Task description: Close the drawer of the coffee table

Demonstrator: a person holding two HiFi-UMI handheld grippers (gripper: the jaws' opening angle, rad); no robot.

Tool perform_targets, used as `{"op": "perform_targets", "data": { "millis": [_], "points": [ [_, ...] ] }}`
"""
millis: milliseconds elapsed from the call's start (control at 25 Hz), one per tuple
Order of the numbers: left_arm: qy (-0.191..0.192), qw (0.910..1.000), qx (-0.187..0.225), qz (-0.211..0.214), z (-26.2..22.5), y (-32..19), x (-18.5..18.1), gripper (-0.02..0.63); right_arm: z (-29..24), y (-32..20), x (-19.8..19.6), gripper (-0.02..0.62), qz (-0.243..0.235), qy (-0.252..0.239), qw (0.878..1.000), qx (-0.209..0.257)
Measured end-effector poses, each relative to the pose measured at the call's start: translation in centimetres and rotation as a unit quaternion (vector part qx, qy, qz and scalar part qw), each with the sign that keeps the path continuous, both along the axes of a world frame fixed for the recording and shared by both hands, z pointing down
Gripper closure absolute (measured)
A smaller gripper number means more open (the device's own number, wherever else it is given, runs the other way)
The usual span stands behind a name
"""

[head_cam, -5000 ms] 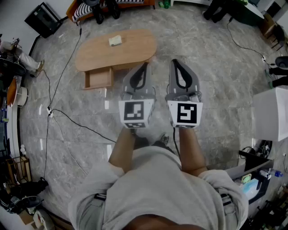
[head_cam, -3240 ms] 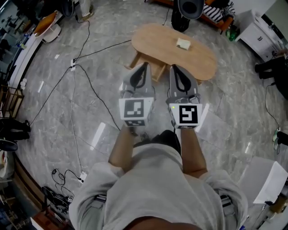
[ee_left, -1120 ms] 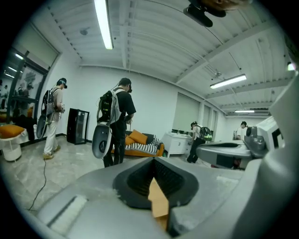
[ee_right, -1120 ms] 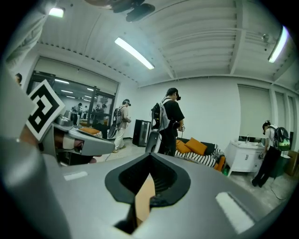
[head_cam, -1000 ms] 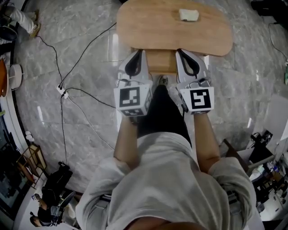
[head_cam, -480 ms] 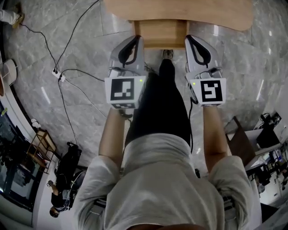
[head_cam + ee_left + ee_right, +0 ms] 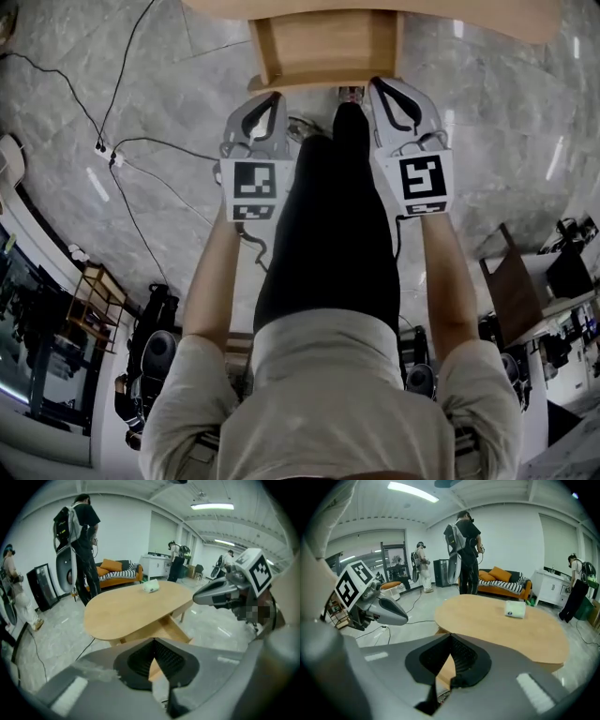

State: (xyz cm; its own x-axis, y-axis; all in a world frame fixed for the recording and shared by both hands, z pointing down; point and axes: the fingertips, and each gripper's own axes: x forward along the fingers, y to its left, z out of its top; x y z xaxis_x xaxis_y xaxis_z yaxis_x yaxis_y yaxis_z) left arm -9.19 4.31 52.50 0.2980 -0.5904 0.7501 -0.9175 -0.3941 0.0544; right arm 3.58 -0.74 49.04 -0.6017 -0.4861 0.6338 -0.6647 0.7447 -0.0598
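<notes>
Wood-grain drawer (image 7: 323,45) stands pulled out from under the table (image 7: 487,21), with its front panel facing the person. Both the left tongs (image 7: 272,96) and the right tongs (image 7: 379,86) are pressed together and hold nothing. Each lies near the drawer front, one toward each end; contact cannot be confirmed.

Hazards:
- Uneven pressure from the two sides would probably skew the drawer and jam it.
- The narrow closed tips may slip off the panel edge and drop into the drawer or scrape the wood.
- The polished stone floor (image 7: 487,122) gives little grip, so a hard shove could slide the whole table.
- The person's foot (image 7: 349,94) lies just beside the panel and may obstruct it.
- Slamming could shift the white item (image 7: 151,587) on the table.
</notes>
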Motion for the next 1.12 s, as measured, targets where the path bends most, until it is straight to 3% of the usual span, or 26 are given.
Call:
{"op": "perform_targets", "data": {
  "millis": [240, 520, 680, 760, 840, 960, 1120],
  "points": [
    [-0.102, 0.9934, -0.019, 0.049, 7.6, 1.6, -1.4, 0.586, 6.6, 0.8, -0.1, 0.589, 0.011, 0.011, 0.999, -0.028],
    [-0.158, 0.9792, -0.064, 0.110, 14.7, 3.8, -3.8, 0.586, 14.7, 2.7, 5.0, 0.588, 0.001, 0.087, 0.994, -0.058],
    [-0.168, 0.9727, -0.077, 0.140, 17.1, 4.3, -5.1, 0.575, 17.0, 2.9, 7.2, 0.585, -0.045, 0.120, 0.990, -0.053],
    [-0.171, 0.9679, -0.090, 0.161, 18.3, 4.8, -5.6, 0.556, 18.4, 3.1, 7.8, 0.474, -0.066, 0.134, 0.986, -0.067],
    [-0.177, 0.9619, -0.107, 0.178, 19.5, 5.4, -6.2, 0.517, 19.7, 3.2, 8.6, 0.450, -0.084, 0.153, 0.981, -0.081],
    [-0.186, 0.9542, -0.135, 0.191, 21.1, 6.1, -7.2, 0.462, 21.6, 3.5, 9.9, 0.449, -0.144, 0.216, 0.963, -0.073],
    [-0.215, 0.9373, -0.151, 0.229, 22.7, 7.2, -8.0, 0.462, 23.9, 4.5, 11.4, 0.448, -0.247, 0.308, 0.917, -0.050]
  ]
}}
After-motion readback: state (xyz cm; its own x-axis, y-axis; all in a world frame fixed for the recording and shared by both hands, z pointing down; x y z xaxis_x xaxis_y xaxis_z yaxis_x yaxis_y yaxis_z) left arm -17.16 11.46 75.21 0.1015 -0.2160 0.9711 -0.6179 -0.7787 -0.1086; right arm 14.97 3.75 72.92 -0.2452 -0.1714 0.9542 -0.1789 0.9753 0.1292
